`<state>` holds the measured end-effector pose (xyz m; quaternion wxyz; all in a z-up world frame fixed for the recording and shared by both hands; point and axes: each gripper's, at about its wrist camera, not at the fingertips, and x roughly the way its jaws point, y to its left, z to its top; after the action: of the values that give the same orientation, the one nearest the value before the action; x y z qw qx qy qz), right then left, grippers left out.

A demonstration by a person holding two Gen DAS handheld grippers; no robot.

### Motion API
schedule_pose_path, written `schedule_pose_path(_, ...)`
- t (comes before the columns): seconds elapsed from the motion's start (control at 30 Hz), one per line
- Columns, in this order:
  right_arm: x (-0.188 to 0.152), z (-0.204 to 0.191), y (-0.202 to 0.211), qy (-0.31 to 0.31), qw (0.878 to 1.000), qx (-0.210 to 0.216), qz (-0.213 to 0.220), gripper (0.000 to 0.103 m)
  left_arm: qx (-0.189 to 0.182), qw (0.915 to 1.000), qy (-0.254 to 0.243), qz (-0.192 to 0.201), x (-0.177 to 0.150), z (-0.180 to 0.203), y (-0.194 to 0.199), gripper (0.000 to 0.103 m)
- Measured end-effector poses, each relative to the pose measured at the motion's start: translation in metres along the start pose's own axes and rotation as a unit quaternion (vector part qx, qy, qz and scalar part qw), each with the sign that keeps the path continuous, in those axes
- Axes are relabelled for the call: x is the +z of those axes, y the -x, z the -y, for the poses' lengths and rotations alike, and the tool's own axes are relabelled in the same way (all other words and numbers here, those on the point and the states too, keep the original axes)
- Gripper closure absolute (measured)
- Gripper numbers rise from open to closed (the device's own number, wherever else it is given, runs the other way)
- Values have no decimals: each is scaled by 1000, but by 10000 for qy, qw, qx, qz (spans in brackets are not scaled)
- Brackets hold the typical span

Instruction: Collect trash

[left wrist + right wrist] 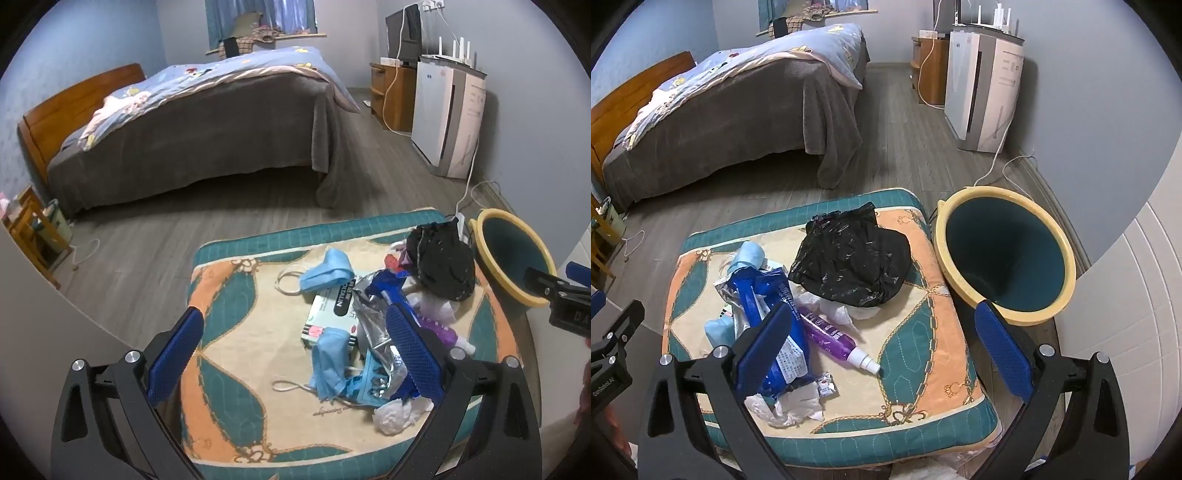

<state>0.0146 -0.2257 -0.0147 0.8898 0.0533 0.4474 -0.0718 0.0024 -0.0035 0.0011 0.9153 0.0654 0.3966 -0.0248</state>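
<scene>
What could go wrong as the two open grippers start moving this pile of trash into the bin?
The purple spray bottle lies on its side on the soft cushion and may roll off when nudged. The black plastic bag is limp and could slip from the right gripper. The bin stands beside the cushion and could tip if bumped.

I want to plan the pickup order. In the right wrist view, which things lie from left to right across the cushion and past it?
Blue foil wrapper → purple spray bottle → black plastic bag → trash bin.
</scene>
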Motion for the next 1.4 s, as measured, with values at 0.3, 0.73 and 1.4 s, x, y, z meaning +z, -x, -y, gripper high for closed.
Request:
schedule_pose_path(0.3,0,1,0,6,10000,-6,6,6,-9,10000,7,5,0,0,0,5)
schedule_pose_path(0.73,-1,0,0,40,10000,-38,22,6,-7,10000,5,9,0,0,0,5)
schedule_pose_path(1.4,-2,1,0,39,10000,-50,7,6,-2,10000,1,7,0,1,0,5)
